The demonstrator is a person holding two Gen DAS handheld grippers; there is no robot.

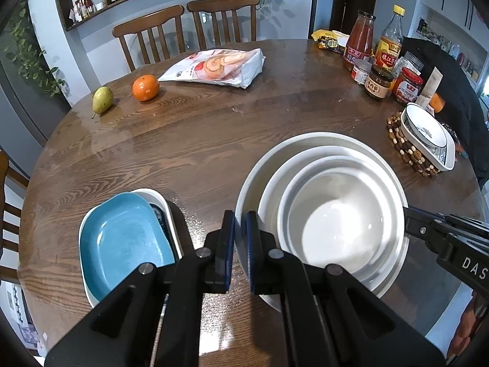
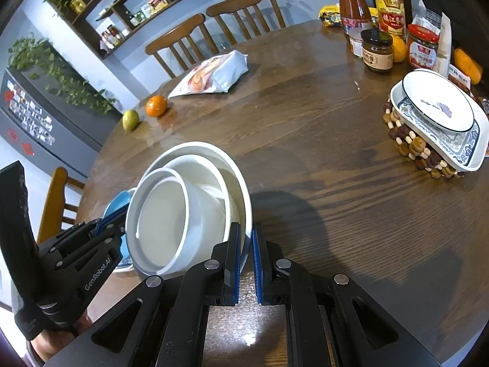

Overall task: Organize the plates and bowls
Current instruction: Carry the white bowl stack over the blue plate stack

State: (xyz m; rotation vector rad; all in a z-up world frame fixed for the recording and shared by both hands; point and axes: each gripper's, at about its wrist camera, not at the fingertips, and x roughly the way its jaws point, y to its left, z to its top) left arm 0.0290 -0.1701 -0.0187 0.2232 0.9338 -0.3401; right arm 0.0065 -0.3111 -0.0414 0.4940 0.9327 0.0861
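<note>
Round wooden counter (image 1: pixel 214 140) carries the nested white bowls (image 1: pixel 324 214) between both grippers: left gripper (image 1: pixel 240 250) and right gripper (image 2: pixel 246 263) each pinching opposite rims (jaws nearly closed).

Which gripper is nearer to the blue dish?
Left. The left gripper grips the white bowl stack's rim right beside the blue dish; the right gripper holds the stack's opposite rim.

Your left hand-held gripper (image 1: pixel 240 247): matte black linkage arms, silver round screw heads, blue ribbed pads (image 1: pixel 252 244). Your right hand-held gripper (image 2: pixel 246 263): the same build. White "GenRobot.AI" lettering on the left one's side.
</note>
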